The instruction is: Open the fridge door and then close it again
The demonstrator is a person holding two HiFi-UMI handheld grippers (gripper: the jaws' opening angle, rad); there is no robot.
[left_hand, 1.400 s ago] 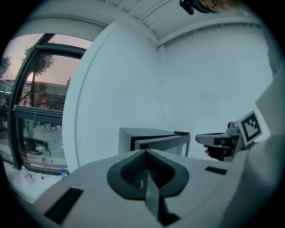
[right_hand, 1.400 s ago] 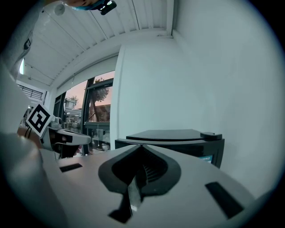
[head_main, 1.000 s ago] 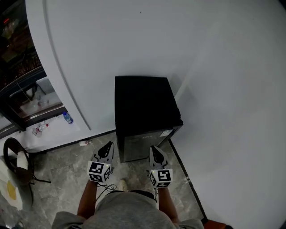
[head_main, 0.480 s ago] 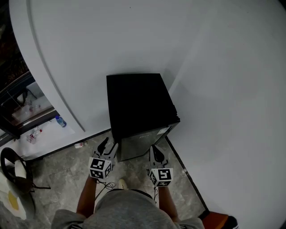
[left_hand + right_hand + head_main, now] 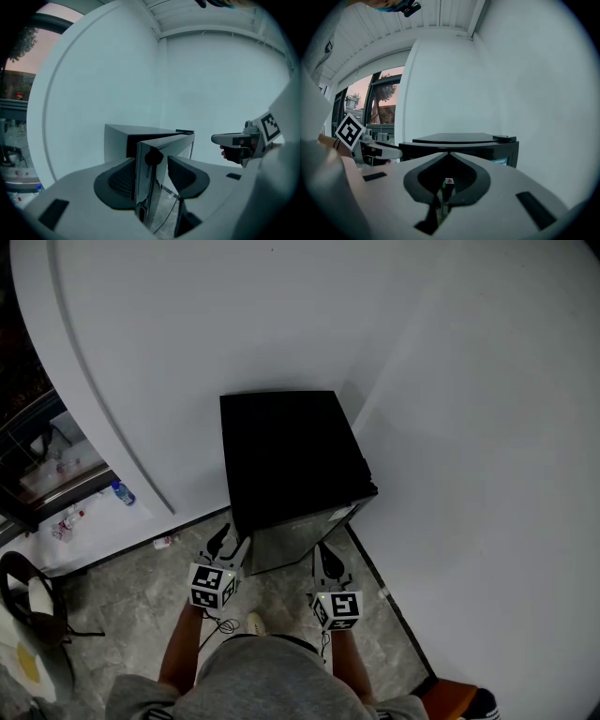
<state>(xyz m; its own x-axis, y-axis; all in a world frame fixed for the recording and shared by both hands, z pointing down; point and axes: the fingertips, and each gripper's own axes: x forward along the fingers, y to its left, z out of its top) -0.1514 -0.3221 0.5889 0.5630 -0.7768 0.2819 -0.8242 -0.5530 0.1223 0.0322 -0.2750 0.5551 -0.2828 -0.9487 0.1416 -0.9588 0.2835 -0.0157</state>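
The white wall (image 5: 450, 427) made a corner, and in this corner, on the grey stone floor (image 5: 281, 601), stood the small black box-shaped fridge (image 5: 286, 456), directly ahead of me and lower than my hands. Its shiny dark front door (image 5: 298, 542) faced me. From the head view the door looked closed or very nearly closed; I could not tell this for sure.

The small black hinge cap (image 5: 504, 138) sat on the top corner at my right, so I judged that the door swings from that side and that its free edge (image 5: 144, 187) was the one at my left. This edge ran straight up and down.

The left hand-held gripper (image 5: 230, 547) was the nearer one to that edge. Its jaws had just been opening and stood wide apart. In the left gripper view the upright edge of the door stood between them, but the pads did not press on it. The right hand-held gripper (image 5: 325, 557) pointed at the hinge side of the door, with its jaws together and nothing between them.

In my judgement the coming move belonged to the left hand-held gripper: to close on this vertical edge and pull it toward me and outward.
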